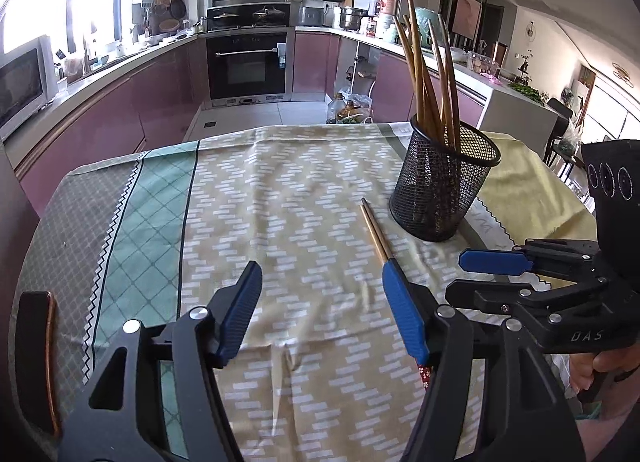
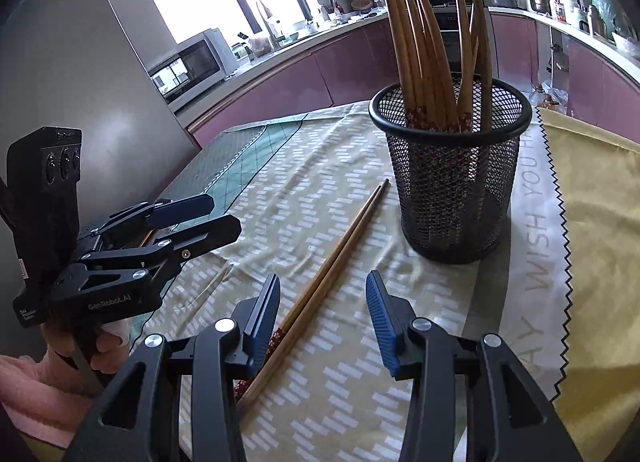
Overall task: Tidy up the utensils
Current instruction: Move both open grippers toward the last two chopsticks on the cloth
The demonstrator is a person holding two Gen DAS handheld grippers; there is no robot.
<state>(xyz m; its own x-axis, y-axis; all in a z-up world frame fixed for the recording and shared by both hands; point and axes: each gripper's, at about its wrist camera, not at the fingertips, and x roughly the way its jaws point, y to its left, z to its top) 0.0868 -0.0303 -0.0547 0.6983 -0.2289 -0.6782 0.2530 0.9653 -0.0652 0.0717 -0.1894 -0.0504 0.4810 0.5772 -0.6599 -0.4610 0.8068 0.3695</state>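
I'd lower my spread right gripper squarely over the paired brown wooden chopsticks at lower centre; left gripper also spread.

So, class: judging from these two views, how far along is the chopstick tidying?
Done: a bundle of chopsticks stands in the mesh cup. In hand: nothing; the left gripper and right gripper are both open. Left: one pair lies on the cloth beside the cup, partly between the right gripper's fingers.
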